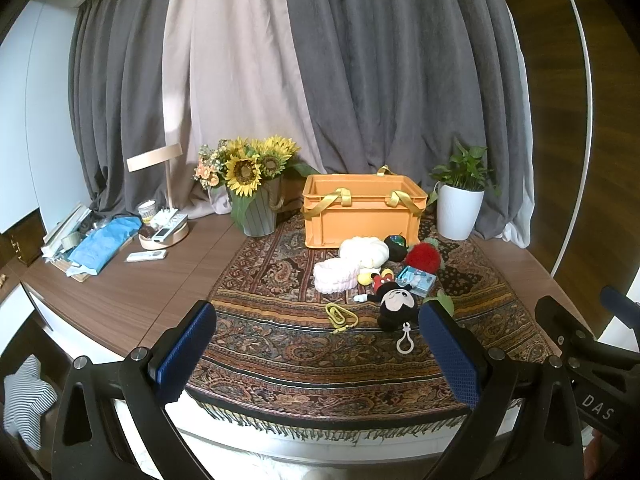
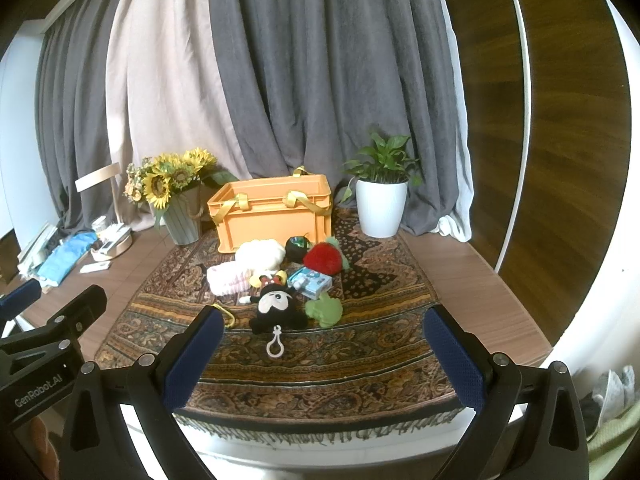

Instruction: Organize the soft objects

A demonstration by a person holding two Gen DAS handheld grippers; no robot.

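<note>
An orange crate (image 1: 360, 216) (image 2: 276, 216) with yellow strap handles stands at the back of the patterned rug. In front of it lies a pile of soft things: a white knotted cushion (image 1: 366, 250) (image 2: 262, 256), a pale pink ruffled piece (image 1: 334, 276) (image 2: 228, 280), a red plush strawberry (image 1: 423, 256) (image 2: 322, 259), a black mouse plush (image 1: 394, 304) (image 2: 276, 306) with a white clip, a green plush (image 2: 324, 308), a blue packet (image 1: 416, 282) (image 2: 310, 282). My left gripper (image 1: 316, 354) and right gripper (image 2: 324, 360) hover open over the rug's near edge, both with nothing held.
A sunflower vase (image 1: 256, 196) stands left of the crate, a white potted plant (image 1: 460, 208) (image 2: 382, 204) right of it. A lamp, remotes in a round tray (image 1: 164, 234) and a blue cloth (image 1: 104, 246) clutter the table's left. A yellow clip (image 1: 340, 316) lies on the rug.
</note>
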